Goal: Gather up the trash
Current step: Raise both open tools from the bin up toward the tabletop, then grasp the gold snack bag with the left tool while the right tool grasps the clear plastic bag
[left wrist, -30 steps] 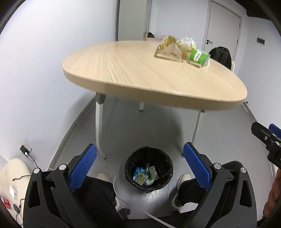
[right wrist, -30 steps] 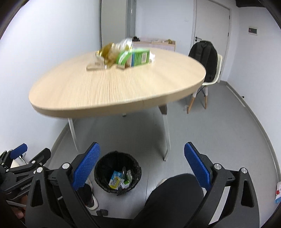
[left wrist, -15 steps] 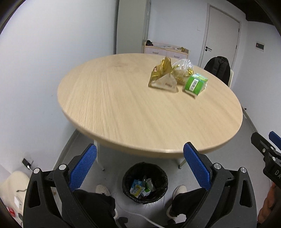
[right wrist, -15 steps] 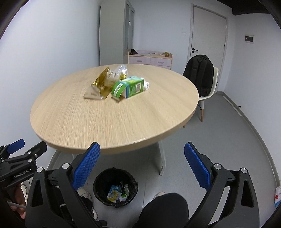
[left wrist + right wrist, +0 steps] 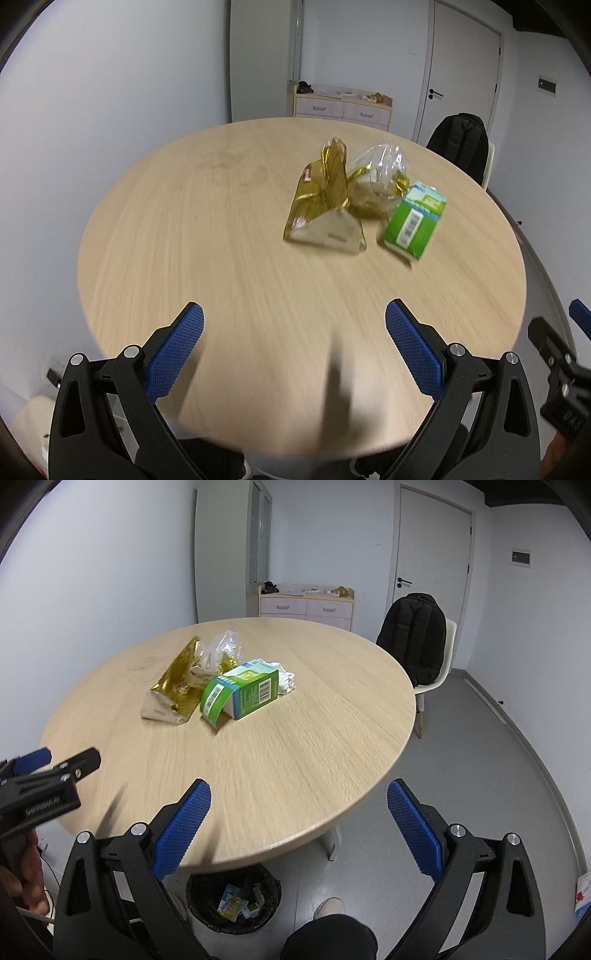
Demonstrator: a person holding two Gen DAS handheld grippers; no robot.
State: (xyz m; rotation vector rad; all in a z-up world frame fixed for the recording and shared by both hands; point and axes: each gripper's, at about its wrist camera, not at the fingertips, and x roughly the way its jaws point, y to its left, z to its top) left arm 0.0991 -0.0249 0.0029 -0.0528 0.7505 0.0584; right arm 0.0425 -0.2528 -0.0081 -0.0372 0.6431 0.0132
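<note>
Left wrist view: the left gripper (image 5: 294,325) hangs over the near edge of a round, pale wood-grain table (image 5: 221,236), its blue-padded jaws spread wide with nothing between them. Ahead of the jaws and a little to the right, well apart from them, the trash sits in one cluster — a gold foil wrapper (image 5: 325,199), a clear plastic bag (image 5: 380,170) touching it behind, and a green carton (image 5: 415,218) just beside both on the right. The picture is blurred near the jaws. Beyond the table stand a low drawer unit (image 5: 341,107) against white walls, a closed door (image 5: 463,70) and a chair (image 5: 489,162) carrying a black backpack (image 5: 460,142).

Right wrist view: the right gripper (image 5: 299,808) is also wide open and empty, its jaws over the table's near right rim. The same cluster lies ahead and to the left of the jaws; a crumpled white tissue (image 5: 284,675) shows behind the carton. Below the jaws, under the table edge on grey floor (image 5: 461,760), a black-lined bin (image 5: 233,904) holds several small cartons. A shoe (image 5: 328,908) shows beside it.
</note>
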